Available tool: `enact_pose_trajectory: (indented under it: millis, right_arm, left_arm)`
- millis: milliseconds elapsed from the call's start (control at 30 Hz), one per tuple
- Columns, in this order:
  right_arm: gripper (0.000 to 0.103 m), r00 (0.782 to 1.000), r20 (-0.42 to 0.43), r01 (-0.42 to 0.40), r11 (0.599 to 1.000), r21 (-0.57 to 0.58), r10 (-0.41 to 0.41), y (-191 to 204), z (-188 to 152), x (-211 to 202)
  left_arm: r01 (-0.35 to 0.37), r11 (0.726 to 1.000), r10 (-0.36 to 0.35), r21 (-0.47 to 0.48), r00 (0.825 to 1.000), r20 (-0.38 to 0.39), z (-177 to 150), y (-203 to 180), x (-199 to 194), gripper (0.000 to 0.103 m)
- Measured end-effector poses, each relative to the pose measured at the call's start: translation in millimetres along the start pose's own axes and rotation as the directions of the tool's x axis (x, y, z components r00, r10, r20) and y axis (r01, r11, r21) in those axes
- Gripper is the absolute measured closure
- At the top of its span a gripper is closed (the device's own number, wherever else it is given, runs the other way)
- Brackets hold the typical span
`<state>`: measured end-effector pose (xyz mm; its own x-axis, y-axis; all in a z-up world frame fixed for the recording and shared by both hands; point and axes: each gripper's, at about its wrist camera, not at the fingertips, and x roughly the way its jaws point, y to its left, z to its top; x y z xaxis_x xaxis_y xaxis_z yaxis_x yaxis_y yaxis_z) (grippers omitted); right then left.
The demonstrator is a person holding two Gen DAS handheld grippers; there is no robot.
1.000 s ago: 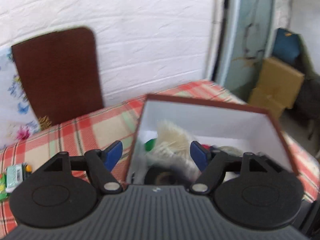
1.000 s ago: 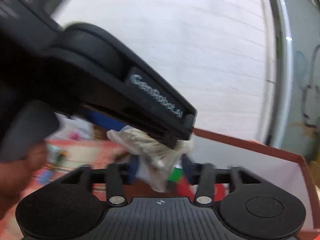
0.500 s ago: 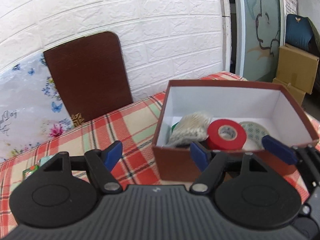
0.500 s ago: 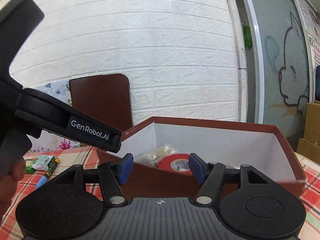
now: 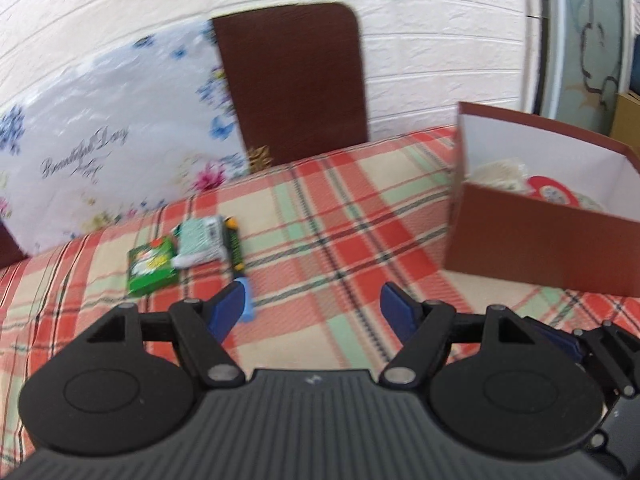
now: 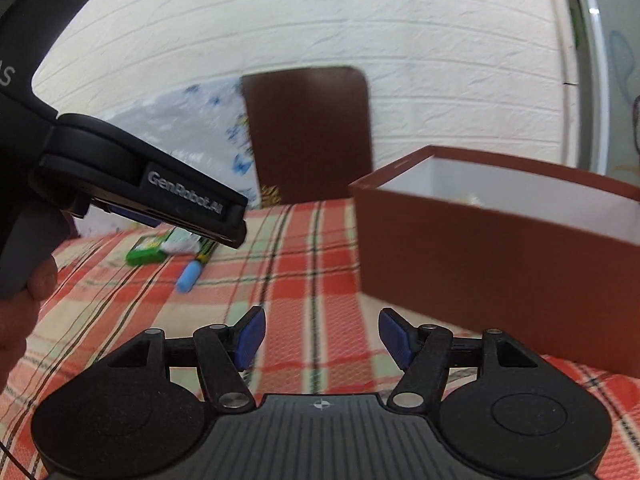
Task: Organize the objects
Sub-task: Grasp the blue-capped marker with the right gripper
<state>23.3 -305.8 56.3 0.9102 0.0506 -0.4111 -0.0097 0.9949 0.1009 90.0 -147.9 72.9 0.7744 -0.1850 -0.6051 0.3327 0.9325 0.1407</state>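
Note:
My left gripper (image 5: 312,312) is open and empty above the plaid tablecloth (image 5: 344,240). Ahead to its left lie a green carton (image 5: 152,266), a pale green packet (image 5: 198,240) and a marker with a blue cap (image 5: 236,256). A brown box (image 5: 540,244) with white inner walls stands at the right. Inside it are a red tape roll (image 5: 546,190) and a whitish bag (image 5: 498,172). My right gripper (image 6: 322,334) is open with nothing between its fingers, low over the cloth. The brown box (image 6: 500,252) is to its right and the blue-capped marker (image 6: 190,274) is ahead on its left.
A dark brown chair back (image 5: 292,80) and a floral plastic sheet (image 5: 112,148) stand behind the table against a white brick wall. In the right wrist view the left tool's black housing (image 6: 160,192) and a hand (image 6: 24,300) fill the left side.
Both grippers have pulled back from over the box and swung left, so the box now sits at the right. The right gripper let go of the whitish bag, which lies in the box.

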Motion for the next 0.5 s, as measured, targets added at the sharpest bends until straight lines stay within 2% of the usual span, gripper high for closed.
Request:
enact_pose_trajectory:
  millis: [200,367,400,433,467,500]
  right_arm:
    - [0.040,0.996,-0.085,-0.013,0.998,-0.055,0.008,21,-6,18]
    - [0.040,0.990,-0.139,-0.033,0.995,-0.094,0.020,30,-2,46]
    - [0.040,0.989,-0.145,-0.046,0.994,-0.104,0.031,33,-1,51]
    - [0.040,0.987,-0.153,-0.064,0.992,-0.112,0.046,36,2,60]
    - [0.040,0.985,-0.160,-0.083,0.990,-0.117,0.064,42,6,67]
    - [0.040,0.983,-0.159,-0.109,0.987,-0.120,0.089,47,11,76]
  left_arm:
    - [-0.045,0.992,0.038,-0.114,0.997,-0.064,-35,62,25,0.026]
    - [-0.153,0.962,0.134,-0.225,0.986,-0.096,-69,121,43,0.026]
    - [-0.176,0.953,0.157,-0.248,0.983,-0.094,-79,132,48,0.024]
    - [-0.183,0.943,0.172,-0.278,0.983,-0.065,-90,143,50,0.011]
    - [-0.180,0.932,0.184,-0.315,0.983,-0.020,-102,154,50,0.009]
    - [-0.139,0.915,0.158,-0.378,0.987,0.019,-108,164,47,0.010]
